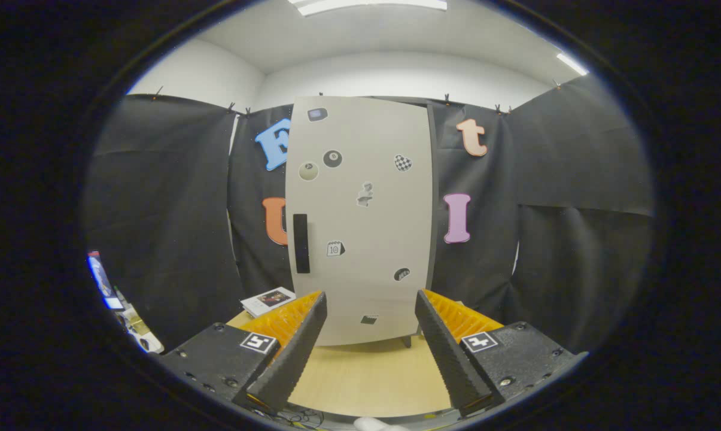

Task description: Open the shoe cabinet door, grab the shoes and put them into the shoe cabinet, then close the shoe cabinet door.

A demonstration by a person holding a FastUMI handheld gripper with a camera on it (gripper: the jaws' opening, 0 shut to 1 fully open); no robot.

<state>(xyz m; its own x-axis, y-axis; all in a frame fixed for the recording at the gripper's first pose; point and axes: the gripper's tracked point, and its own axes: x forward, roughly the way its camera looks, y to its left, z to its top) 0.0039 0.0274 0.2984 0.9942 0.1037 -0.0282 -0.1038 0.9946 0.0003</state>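
- Pale wooden table (366,377) inside a black-draped booth
- Shoe cabinet (360,221) stands closed at the far edge
- Gripper (369,341) spread wide, holding nothing

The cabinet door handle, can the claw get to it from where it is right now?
Probably yes. The claw is open and holds nothing, and bare tabletop lies between it and the shut cabinet door. The dark handle sits beyond the fingers, unobstructed.

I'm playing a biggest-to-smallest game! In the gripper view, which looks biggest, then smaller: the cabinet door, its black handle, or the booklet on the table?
1. The pale grey shoe cabinet door, with stickers, looks biggest by far.
2. and 3. The black upright handle strip and the white booklet look about alike, so I won't rank them.
The open gripper hangs before the door.
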